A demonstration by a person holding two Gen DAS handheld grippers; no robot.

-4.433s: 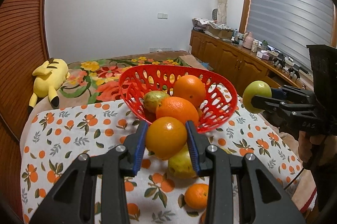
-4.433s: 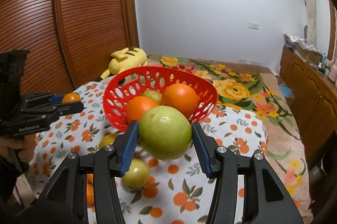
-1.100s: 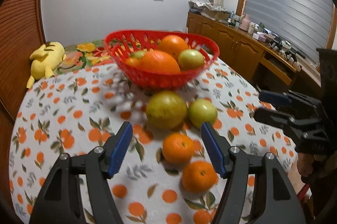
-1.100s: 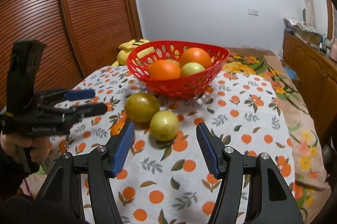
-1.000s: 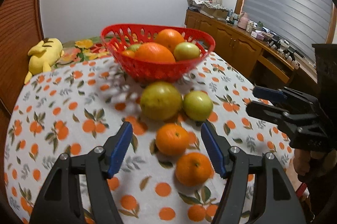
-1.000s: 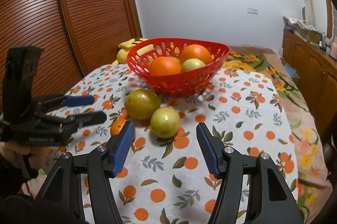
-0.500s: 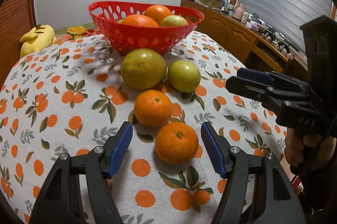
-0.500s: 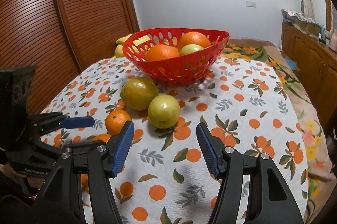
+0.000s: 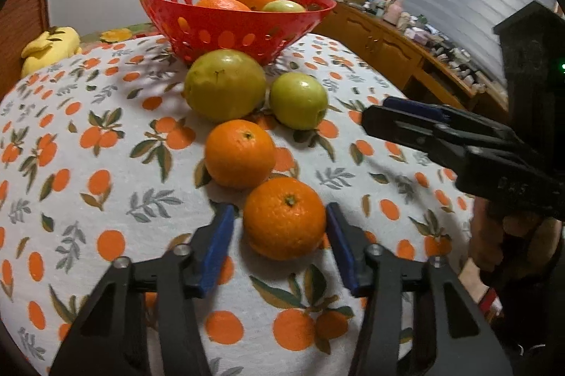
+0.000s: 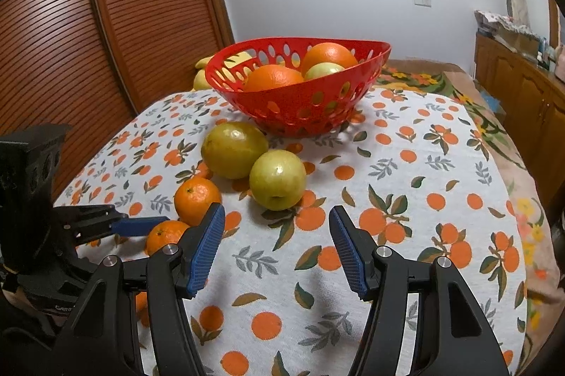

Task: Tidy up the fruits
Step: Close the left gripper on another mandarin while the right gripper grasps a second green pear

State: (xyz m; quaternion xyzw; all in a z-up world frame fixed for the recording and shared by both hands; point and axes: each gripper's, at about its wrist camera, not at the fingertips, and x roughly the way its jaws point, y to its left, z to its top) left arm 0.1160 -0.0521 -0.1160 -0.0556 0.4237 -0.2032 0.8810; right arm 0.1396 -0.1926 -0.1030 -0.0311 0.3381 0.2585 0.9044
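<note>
A red basket [image 9: 247,23] holding oranges and a green fruit stands at the far side of the table; it also shows in the right wrist view [image 10: 300,107]. In front of it lie a large yellow-green fruit [image 9: 224,90], a green apple [image 9: 298,100] and two oranges. My left gripper [image 9: 279,227] is open with its jaws on either side of the near orange [image 9: 284,217], not touching it. My right gripper [image 10: 277,224] is open and empty, just short of the green apple [image 10: 277,180]. The second orange [image 9: 240,151] lies behind the near one.
The table carries an orange-print cloth [image 10: 423,199]. A yellow plush toy [image 9: 49,47] lies behind the table at left. A wooden cabinet [image 9: 406,51] with clutter stands at right. A slatted wooden door [image 10: 88,40] is at left.
Both grippers, having released their fruits into the basket, have come down and forward. My left gripper's jaws now straddle the near orange. My right gripper has moved closer to the green apple.
</note>
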